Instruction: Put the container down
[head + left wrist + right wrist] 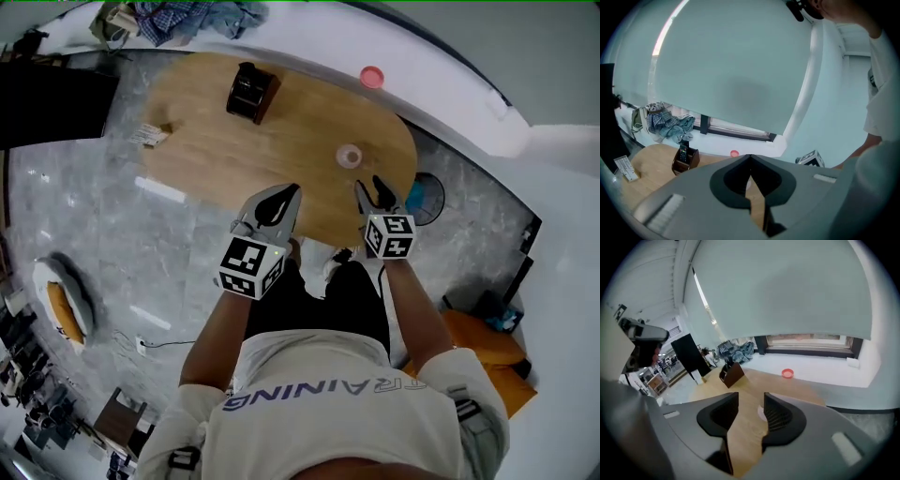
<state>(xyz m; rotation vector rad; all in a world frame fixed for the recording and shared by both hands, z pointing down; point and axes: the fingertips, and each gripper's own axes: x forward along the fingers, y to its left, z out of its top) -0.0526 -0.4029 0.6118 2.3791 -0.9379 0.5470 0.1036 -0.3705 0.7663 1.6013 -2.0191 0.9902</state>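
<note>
The container (pixel 349 155) already stands on the counter (pixel 206 159), just ahead of your right gripper (pixel 371 191), whose fingers are partly open and hold nothing. Your left gripper (pixel 293 191) is farther from it, fingers closed together and empty.

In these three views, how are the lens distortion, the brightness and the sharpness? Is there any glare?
Head view: strong fisheye, the white ledge bends into an arc; light is even, shadows faint. Left gripper view: dark corners, the blind bulges, no glare. Right gripper view: same dark corners and bulge; the far room is small and unsharp.
</note>
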